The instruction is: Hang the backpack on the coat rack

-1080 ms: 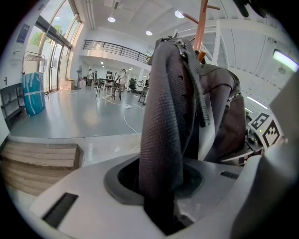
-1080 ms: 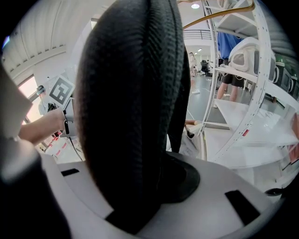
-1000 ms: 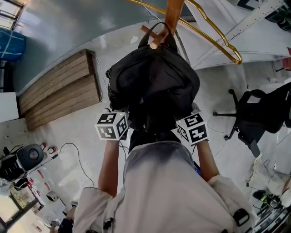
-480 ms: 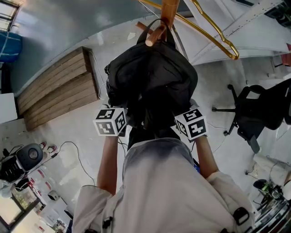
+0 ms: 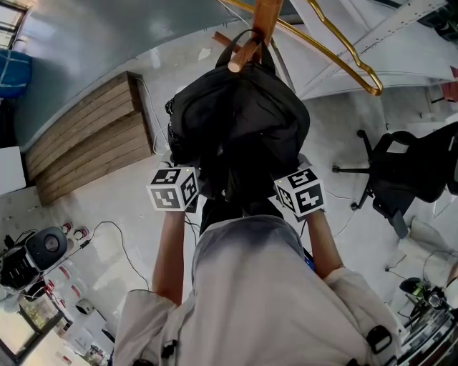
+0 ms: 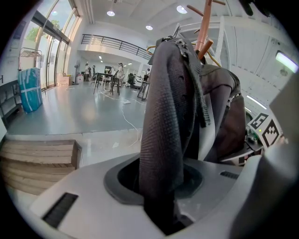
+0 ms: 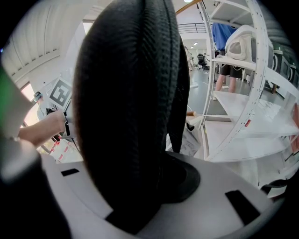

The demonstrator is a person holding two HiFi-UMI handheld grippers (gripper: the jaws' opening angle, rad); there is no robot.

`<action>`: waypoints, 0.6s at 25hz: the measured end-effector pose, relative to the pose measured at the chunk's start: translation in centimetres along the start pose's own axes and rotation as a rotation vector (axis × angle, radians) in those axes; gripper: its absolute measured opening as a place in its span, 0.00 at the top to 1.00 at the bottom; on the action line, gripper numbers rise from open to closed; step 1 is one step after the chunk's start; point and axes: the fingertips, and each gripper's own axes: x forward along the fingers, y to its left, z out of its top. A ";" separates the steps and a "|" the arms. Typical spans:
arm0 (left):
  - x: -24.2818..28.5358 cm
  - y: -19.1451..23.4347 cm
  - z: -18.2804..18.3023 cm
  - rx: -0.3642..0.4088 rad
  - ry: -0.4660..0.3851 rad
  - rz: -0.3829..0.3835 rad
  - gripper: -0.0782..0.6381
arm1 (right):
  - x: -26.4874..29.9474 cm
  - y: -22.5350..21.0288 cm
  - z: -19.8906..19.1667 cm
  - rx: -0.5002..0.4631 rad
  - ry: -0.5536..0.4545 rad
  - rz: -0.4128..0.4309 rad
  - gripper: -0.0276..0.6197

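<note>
while backpack hangs on peg, left gripper, right gripper jaws pinch its straps.

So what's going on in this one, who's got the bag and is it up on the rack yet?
A person holds a gripper in each hand, and both are clamped on the black backpack: the left gripper on a mesh strap, the right gripper on a padded strap. The backpack's top loop is hooked over a wooden peg of the coat rack, so the bag looks hung, but neither gripper has let go.
</note>
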 end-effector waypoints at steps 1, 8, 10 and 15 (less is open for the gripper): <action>0.1 0.0 -0.1 -0.001 0.001 -0.001 0.75 | 0.0 0.0 -0.1 0.001 0.002 0.000 0.75; 0.7 0.5 -0.5 -0.006 0.022 -0.008 0.75 | 0.9 -0.2 -0.3 0.013 0.014 0.007 0.75; 1.2 0.1 -0.6 -0.016 0.025 -0.014 0.75 | 0.8 -0.7 -0.5 0.013 0.020 0.005 0.75; 1.7 0.0 -0.8 -0.028 0.036 -0.023 0.75 | 0.9 -1.2 -0.7 0.020 0.026 0.004 0.75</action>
